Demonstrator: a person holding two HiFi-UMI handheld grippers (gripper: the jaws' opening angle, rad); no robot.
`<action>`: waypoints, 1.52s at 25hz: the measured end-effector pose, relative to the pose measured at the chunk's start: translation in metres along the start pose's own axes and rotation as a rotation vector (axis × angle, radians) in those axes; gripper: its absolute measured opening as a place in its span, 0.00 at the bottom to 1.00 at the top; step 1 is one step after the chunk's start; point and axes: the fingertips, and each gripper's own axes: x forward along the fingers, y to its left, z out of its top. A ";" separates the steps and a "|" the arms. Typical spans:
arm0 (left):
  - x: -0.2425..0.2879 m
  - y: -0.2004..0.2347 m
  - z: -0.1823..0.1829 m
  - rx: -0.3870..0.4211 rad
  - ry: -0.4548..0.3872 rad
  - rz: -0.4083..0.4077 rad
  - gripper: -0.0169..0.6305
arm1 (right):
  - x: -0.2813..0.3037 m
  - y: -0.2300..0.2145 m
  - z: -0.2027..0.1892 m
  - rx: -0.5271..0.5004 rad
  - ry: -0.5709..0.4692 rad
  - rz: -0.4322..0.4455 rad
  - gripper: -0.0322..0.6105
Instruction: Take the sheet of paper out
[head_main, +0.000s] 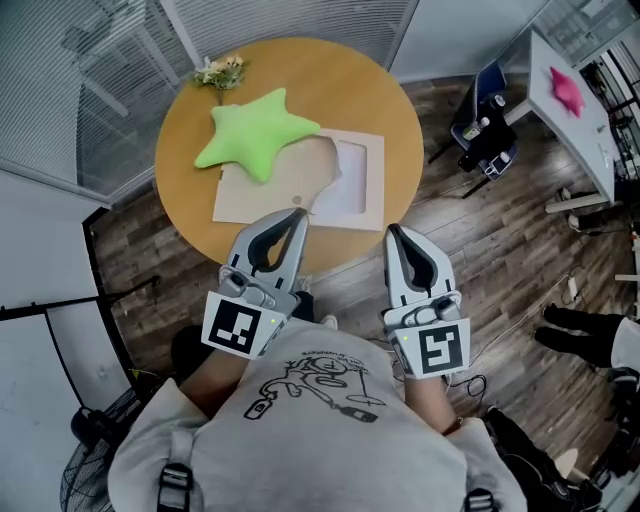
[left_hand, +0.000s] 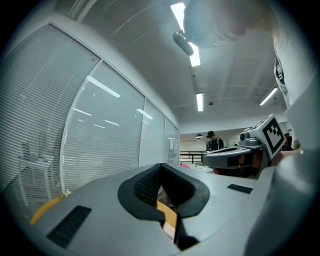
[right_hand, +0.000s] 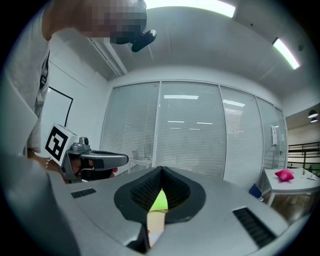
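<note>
— Where is the sheet of paper (head_main: 355, 185)?
— On the round desk (head_main: 190, 180), half inside a tan folder (head_main: 265, 200) beside the green star cushion (head_main: 255, 135). Left claw (head_main: 298, 214) and right claw (head_main: 392, 230): both pressed together, empty.

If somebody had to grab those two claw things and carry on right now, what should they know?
Left gripper: shut, empty, by the round table's near edge.
Right gripper: shut, empty, level with it.
The white sheet shows inside a tan folder on the table. A green star cushion rests on the folder's far left part.
Done: nothing, the sheet is untouched.
Left: open a gripper, pinch the sheet and draw it out, probably steadying the folder.
</note>
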 end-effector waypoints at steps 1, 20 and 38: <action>0.004 0.005 -0.001 -0.002 0.003 -0.005 0.05 | 0.007 -0.002 -0.001 -0.001 0.005 -0.005 0.06; 0.048 0.084 0.002 -0.061 -0.038 -0.018 0.05 | 0.096 -0.013 0.000 -0.010 0.027 -0.040 0.06; 0.074 0.121 -0.007 -0.064 -0.027 -0.026 0.05 | 0.143 -0.020 0.000 -0.003 0.015 -0.037 0.06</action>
